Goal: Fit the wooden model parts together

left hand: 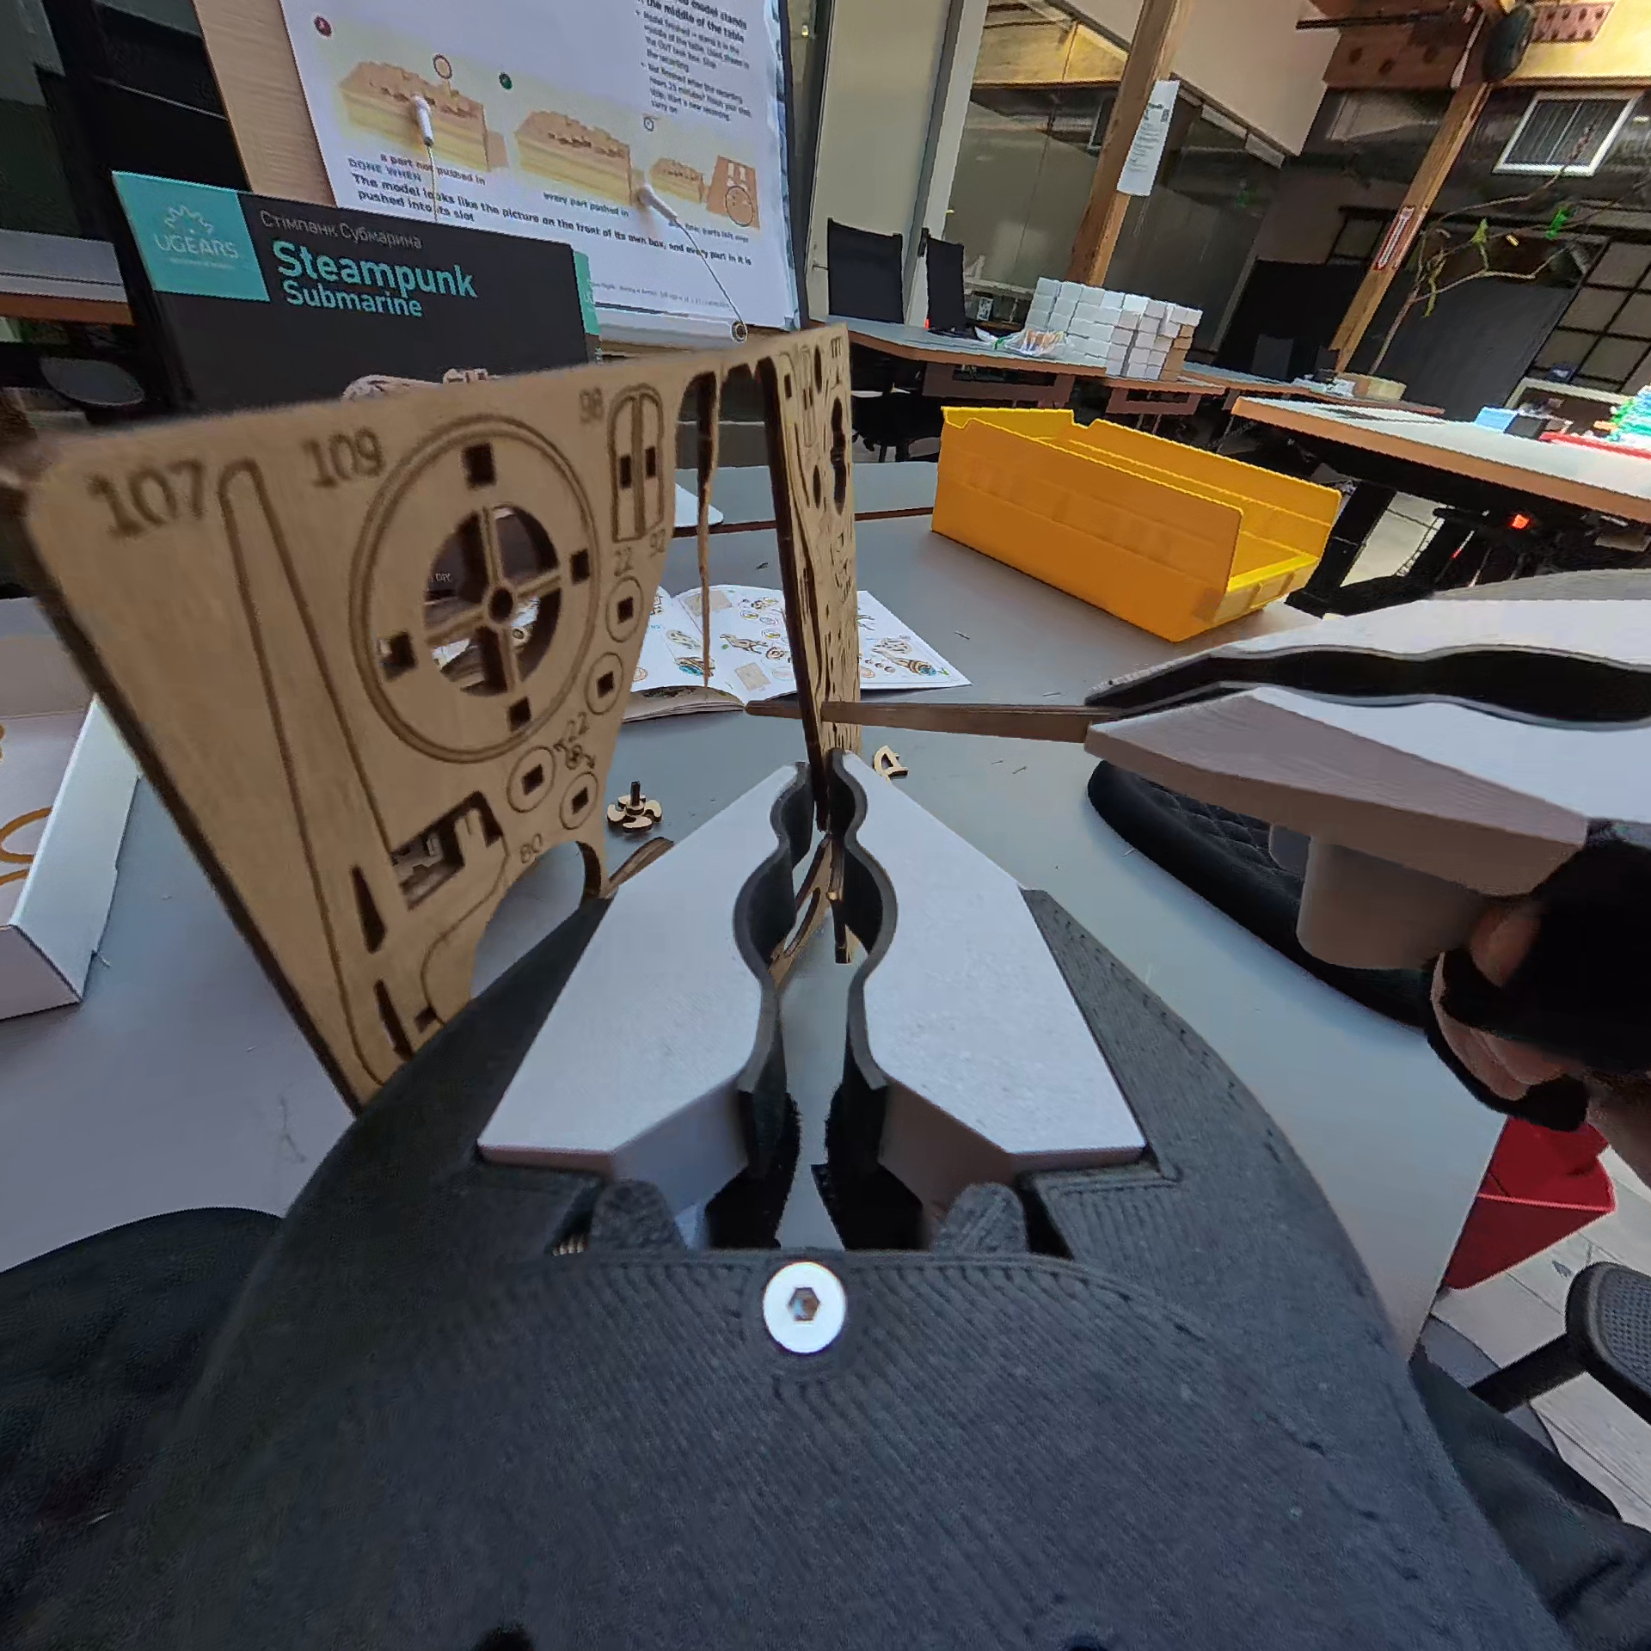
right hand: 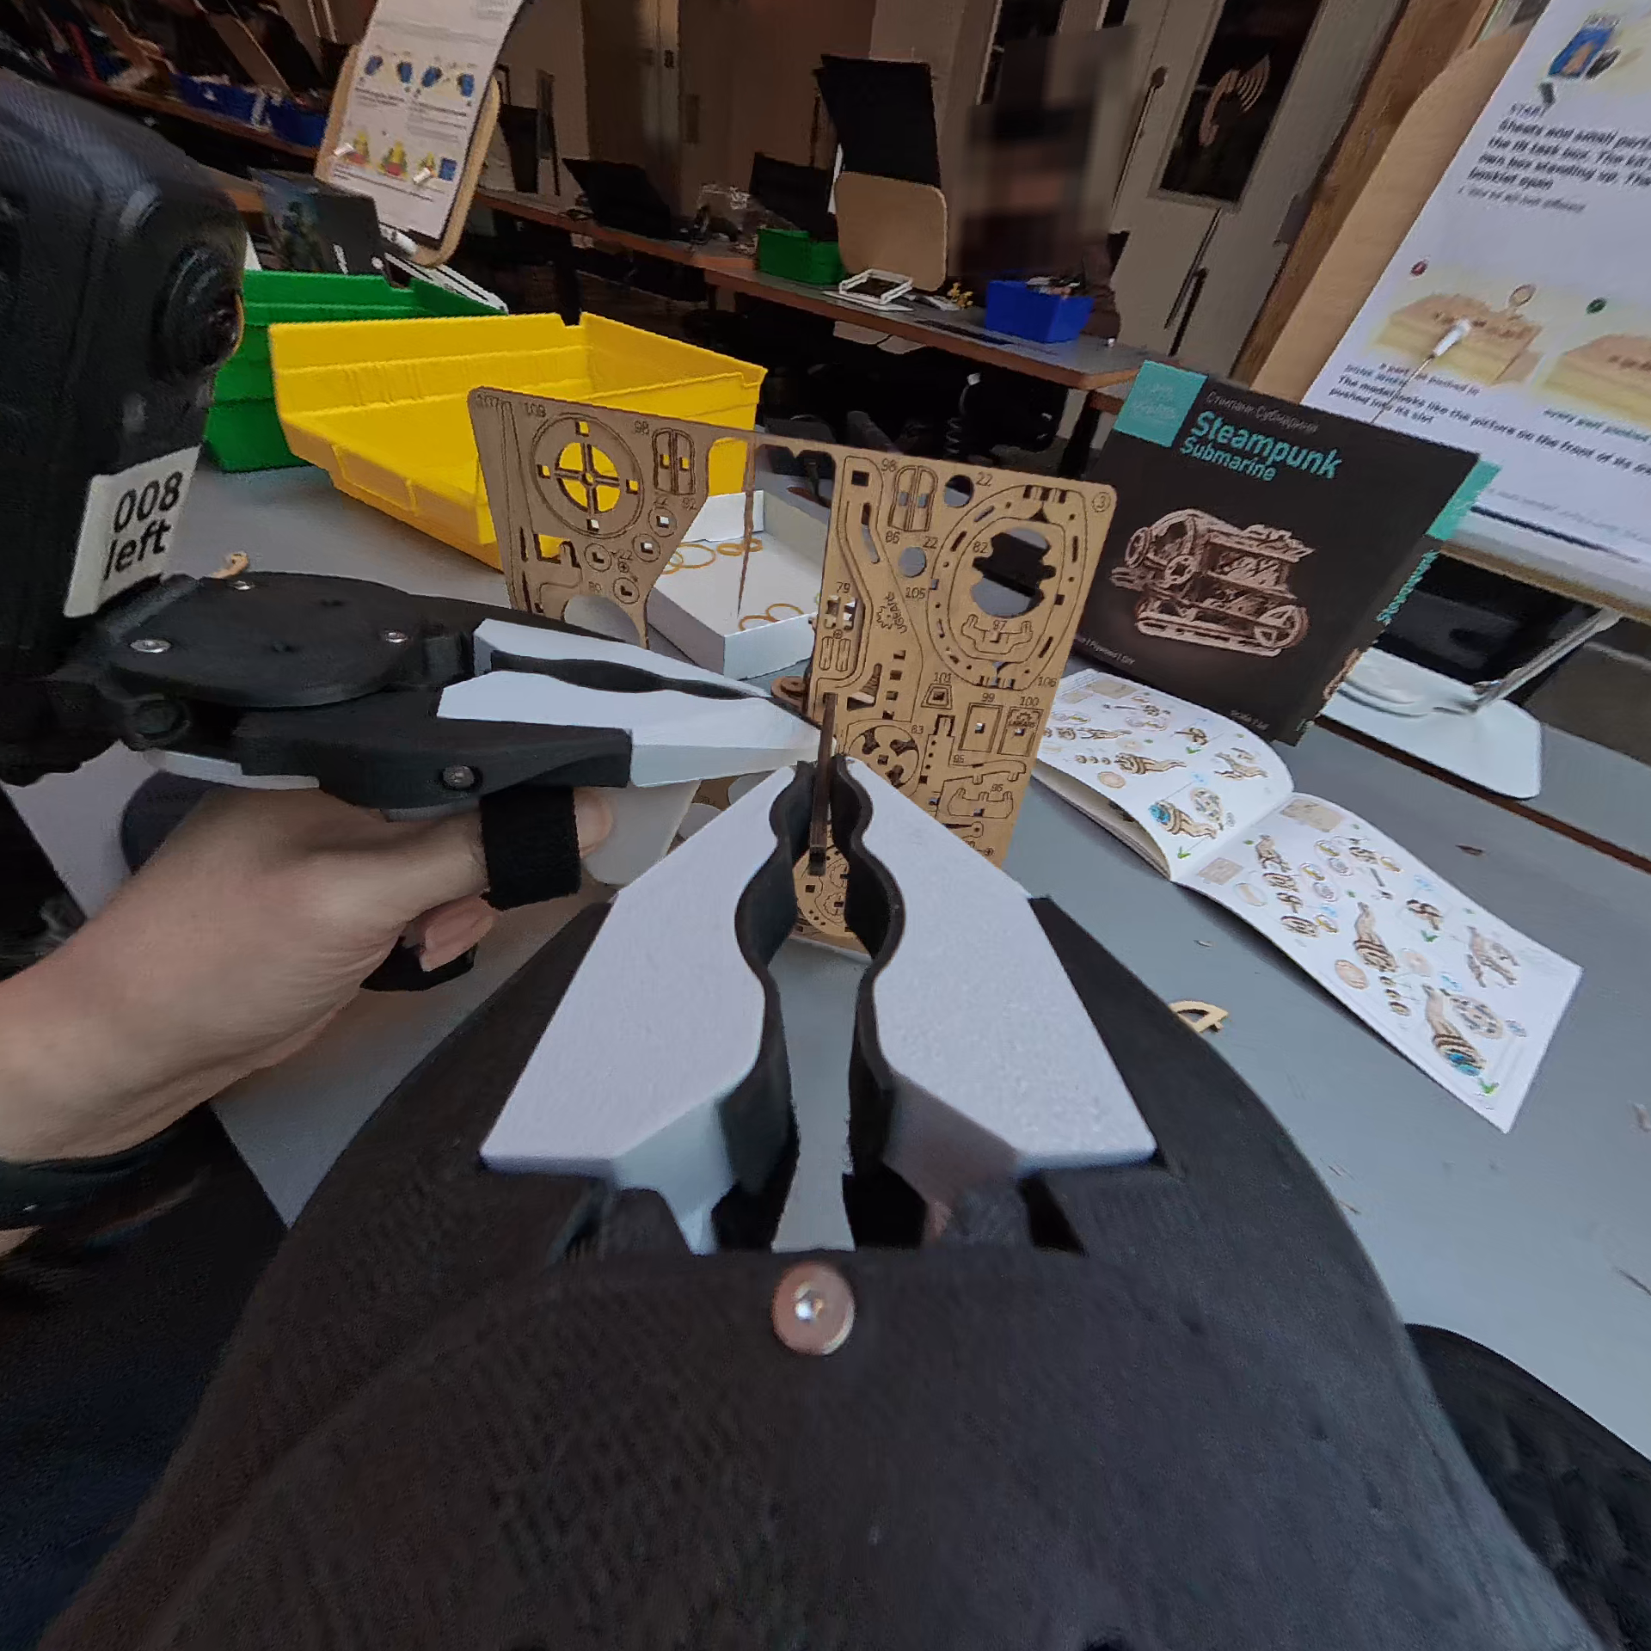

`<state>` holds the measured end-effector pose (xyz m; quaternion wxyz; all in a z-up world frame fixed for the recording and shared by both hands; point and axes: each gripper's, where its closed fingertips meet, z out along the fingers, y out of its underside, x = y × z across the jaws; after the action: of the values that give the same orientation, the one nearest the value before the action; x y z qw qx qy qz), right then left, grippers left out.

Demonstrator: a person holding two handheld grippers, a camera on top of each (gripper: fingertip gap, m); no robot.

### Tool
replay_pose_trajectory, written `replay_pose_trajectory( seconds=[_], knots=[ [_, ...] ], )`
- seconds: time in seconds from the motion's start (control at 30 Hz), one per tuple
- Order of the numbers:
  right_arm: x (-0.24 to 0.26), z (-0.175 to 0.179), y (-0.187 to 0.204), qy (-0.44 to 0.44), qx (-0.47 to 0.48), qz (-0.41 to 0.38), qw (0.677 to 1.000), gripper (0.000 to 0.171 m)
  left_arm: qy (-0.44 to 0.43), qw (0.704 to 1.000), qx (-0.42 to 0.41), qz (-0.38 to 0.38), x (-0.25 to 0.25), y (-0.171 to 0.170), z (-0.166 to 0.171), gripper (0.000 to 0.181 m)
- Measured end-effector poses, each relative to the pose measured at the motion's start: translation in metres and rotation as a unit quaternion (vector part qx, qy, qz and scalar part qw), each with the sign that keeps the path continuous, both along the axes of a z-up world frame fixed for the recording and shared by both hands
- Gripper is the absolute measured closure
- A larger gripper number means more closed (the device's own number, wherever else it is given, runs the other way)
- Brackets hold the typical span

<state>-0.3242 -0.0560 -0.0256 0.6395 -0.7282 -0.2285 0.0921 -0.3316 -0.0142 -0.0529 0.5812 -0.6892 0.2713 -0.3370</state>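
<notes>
Laser-cut plywood parts sheet [right hand: 947,625] is held upright above the grey table [left hand: 1027,858], its lower edge clamped between the closed fingers of the left gripper [left hand: 826,786]. In the right wrist view the sheet faces the camera, in front of the yellow bin [right hand: 500,393] and beside the black kit box [right hand: 1251,554]. A thin dark wooden stick [left hand: 938,715] is pinched in the shut right gripper [right hand: 826,786] and its tip is touching the sheet near the lower middle, apparently to poke a part out; which part is targeted cannot be told.

Handling judged: sheet is light, thin, stiff in plane but easily flexed and snapped across the cut-out areas, where only narrow bridges are left. Best gripped on the solid outer frame, close to where the push lands, not on loose numbered pieces. The stick is slender and likely breakable if bent, so it should be held short and pushed straight.

An open instruction booklet [right hand: 1295,858] is lying flat on the table to the right, and a small wooden gear piece [left hand: 634,808] is lying loose near the sheet
</notes>
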Motion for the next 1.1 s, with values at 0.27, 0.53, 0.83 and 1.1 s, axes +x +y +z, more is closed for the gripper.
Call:
replay_pose_trajectory(
  seconds=[0.27, 0.53, 0.83, 1.1],
  knots=[
    [-0.006, -0.004, -0.001, -0.049, 0.033, -0.012, 0.998, 0.168, 0.0, 1.0, 0.007, 0.008, -0.005, 0.001, 0.0, 0.18],
    [0.002, -0.007, 0.005, 0.105, -0.049, 0.054, 0.992, 0.168, -0.016, 1.0, 0.005, 0.005, -0.005, 0.002, -0.003, 0.179],
    [-0.013, -0.007, -0.005, 0.006, 0.031, -0.032, 0.999, 0.163, 0.009, 0.999, 0.031, 0.032, 0.0, 0.001, 0.001, 0.18],
    [-0.022, -0.009, -0.008, -0.042, 0.07, -0.058, 0.995, 0.161, 0.01, 0.998, 0.042, 0.043, -0.001, 0.0, 0.006, 0.179]
  ],
)
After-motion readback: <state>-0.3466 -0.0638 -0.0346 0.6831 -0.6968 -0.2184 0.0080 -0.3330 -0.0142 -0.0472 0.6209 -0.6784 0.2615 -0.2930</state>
